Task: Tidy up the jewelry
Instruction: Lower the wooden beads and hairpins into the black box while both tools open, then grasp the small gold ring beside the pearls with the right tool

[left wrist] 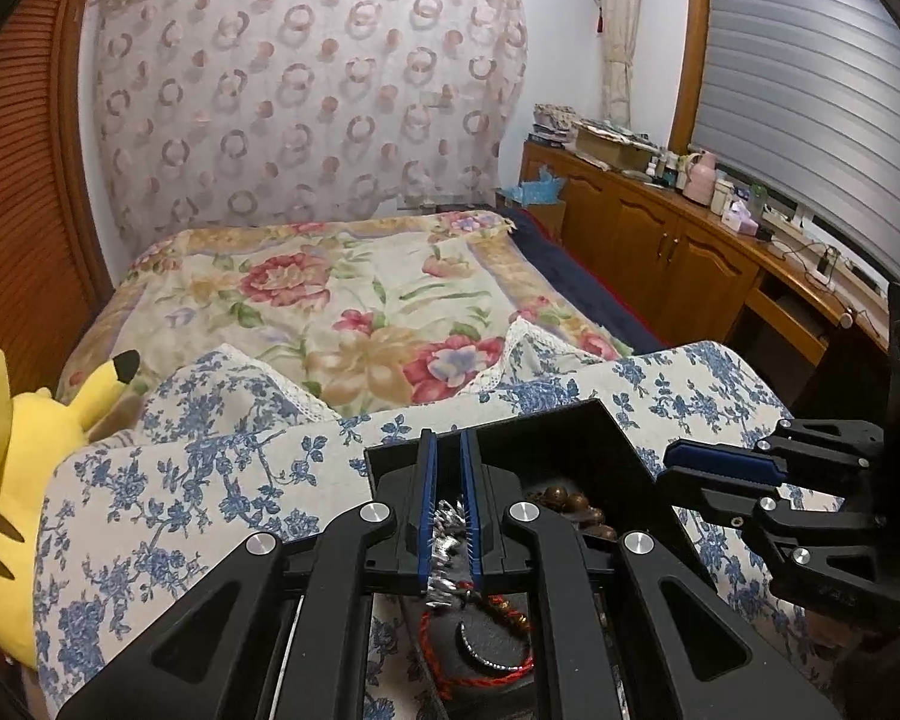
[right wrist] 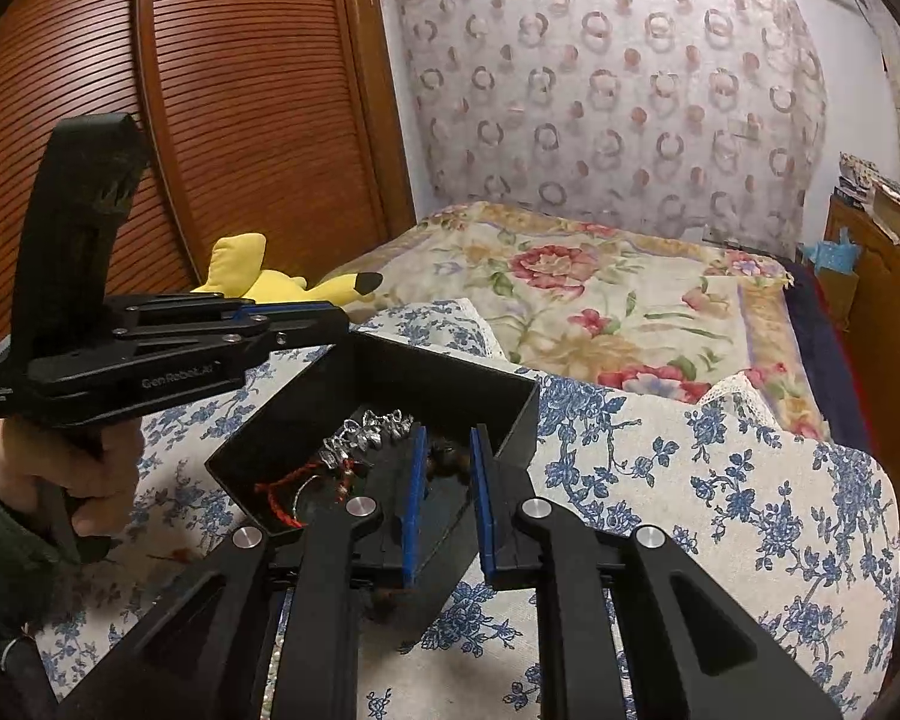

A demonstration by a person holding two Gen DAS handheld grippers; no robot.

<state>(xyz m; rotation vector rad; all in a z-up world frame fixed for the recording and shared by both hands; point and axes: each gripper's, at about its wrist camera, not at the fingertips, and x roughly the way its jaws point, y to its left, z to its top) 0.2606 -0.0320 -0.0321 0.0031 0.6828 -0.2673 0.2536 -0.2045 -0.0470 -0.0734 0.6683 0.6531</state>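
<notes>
A black open box (right wrist: 450, 369) rests on a blue-flowered cloth (right wrist: 690, 480). On its floor lie a silver chain piece (right wrist: 369, 426), a red cord bracelet (right wrist: 282, 501) and dark brown beads (right wrist: 447, 457). My left gripper (left wrist: 450, 438) hovers over the box's far left corner (right wrist: 342, 324), shut with nothing held. The silver piece (left wrist: 450, 519) only shows through the slit between its pads. My right gripper (right wrist: 447, 432) points into the box from the near corner. Its blue pads stand slightly apart with nothing gripped. The beads (left wrist: 573, 503) lie beyond its tips (left wrist: 669, 465).
A yellow plush toy (right wrist: 276, 285) lies at the left on the bed, which has a flowered blanket (left wrist: 360, 300). A slatted wooden door (right wrist: 240, 90) stands at the left. A cluttered wooden cabinet (left wrist: 660, 228) runs along the right. A hand (right wrist: 84, 480) grips the left gripper's handle.
</notes>
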